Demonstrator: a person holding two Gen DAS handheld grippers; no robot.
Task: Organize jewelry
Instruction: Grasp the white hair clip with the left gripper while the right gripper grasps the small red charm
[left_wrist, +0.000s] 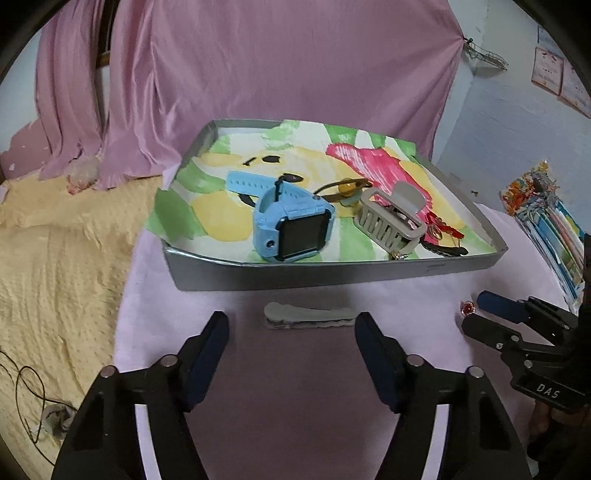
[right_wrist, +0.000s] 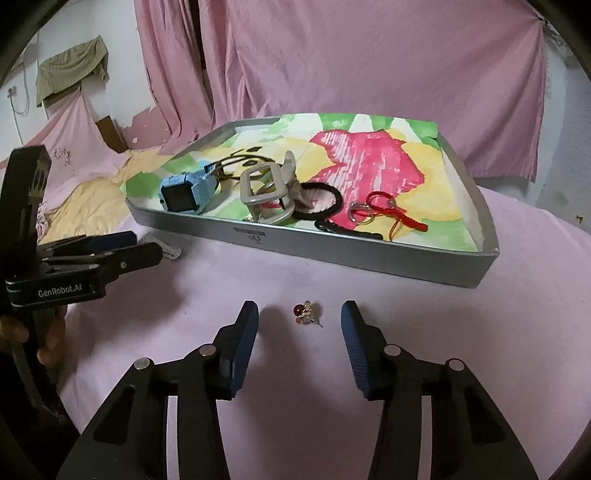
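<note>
1. Two pieces lie outside the tray, both on the pink cloth. From the left wrist view: the left gripper (left_wrist: 291, 325) has its fingers spread wide and empty, framing a grey hair clip (left_wrist: 308, 315) that lies flat just ahead of the tips, near the grey tray (left_wrist: 332, 273) but apart from its front wall.
2. Same view, inside the tray: a blue watch (left_wrist: 290, 230), a grey claw clip (left_wrist: 391, 218) and an amber-beaded band (left_wrist: 345, 188) rest on the painted paper lining. Step in hand, by my reading: collecting the strays into the tray. Next move for this side would be to lower over the clip and close across its narrow width; it is thin and flat, so the tips must reach the cloth.
3. Right wrist view: the right gripper (right_wrist: 299, 321) is also released, nothing held, its fingers straddling a small earring (right_wrist: 306, 313), gold-toned with a red bead, which sits between the tips without touching either.
4. Same view: a black hair tie (right_wrist: 328, 210) and a red cord (right_wrist: 391, 214) lie in the tray. The earring is tiny and irregular; a centred, careful pinch seems needed or it may slip.
</note>
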